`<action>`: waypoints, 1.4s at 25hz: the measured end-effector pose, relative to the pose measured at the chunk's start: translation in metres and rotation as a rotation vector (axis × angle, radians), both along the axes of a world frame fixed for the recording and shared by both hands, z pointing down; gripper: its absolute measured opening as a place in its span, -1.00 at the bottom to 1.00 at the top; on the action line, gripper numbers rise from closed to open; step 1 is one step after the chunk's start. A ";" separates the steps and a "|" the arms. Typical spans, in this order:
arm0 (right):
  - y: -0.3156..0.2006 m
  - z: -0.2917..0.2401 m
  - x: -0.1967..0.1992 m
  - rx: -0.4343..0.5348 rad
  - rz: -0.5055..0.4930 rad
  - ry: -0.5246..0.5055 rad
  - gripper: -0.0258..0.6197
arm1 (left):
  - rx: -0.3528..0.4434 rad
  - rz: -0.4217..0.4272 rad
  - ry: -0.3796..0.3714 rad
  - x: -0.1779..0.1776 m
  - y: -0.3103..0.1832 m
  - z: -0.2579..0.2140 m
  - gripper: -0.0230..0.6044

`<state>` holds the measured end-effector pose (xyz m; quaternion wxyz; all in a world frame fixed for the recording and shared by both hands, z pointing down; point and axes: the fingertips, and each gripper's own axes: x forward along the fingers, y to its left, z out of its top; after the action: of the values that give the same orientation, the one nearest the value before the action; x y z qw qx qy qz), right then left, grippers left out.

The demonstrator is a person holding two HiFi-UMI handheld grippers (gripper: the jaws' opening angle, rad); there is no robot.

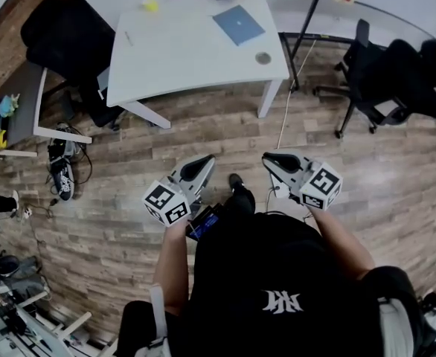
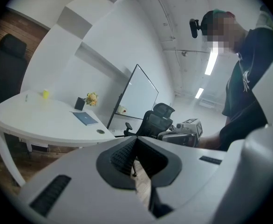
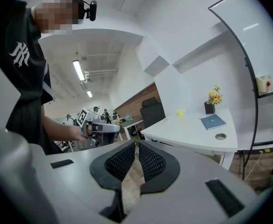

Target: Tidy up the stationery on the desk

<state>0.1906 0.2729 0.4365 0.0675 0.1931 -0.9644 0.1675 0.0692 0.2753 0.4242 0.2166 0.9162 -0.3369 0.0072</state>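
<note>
Head view: left gripper (image 1: 203, 161) and right gripper (image 1: 271, 159) empty, held over wood floor (image 1: 114, 199). Desk (image 1: 188, 58) with blue notebook (image 1: 238, 24) lies well ahead of both jaws.
Left gripper view: jaws pressed together, nothing between; notebook far ahead, leftward.
Right gripper view: jaws nearly touching, empty; notebook far ahead, rightward.

Wood floor (image 1: 203, 136) between the person and the white counter (image 1: 181, 58) lies open. The middle of the counter top is broad and bare, with a blue notebook (image 1: 238, 24) at far right and a small yellow item (image 1: 151, 5) at far left. A black chair (image 1: 62, 36) crowds the left end. A stand pole (image 1: 306, 27), floor cable (image 1: 285, 117) and office chair (image 1: 374, 80) flank the right.
</note>
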 end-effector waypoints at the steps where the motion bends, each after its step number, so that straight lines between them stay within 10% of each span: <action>1: -0.011 -0.002 -0.005 0.004 -0.001 0.003 -0.77 | 0.005 0.006 0.000 -0.003 -0.013 -0.001 -0.93; 35: -0.356 0.015 -0.031 0.016 0.019 0.081 -0.77 | -0.071 -0.002 0.012 -0.031 -0.342 0.011 -0.93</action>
<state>0.1598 -0.0834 0.4515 0.1032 0.2093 -0.9604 0.1525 0.0379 -0.0668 0.4351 0.2509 0.9077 -0.3360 0.0134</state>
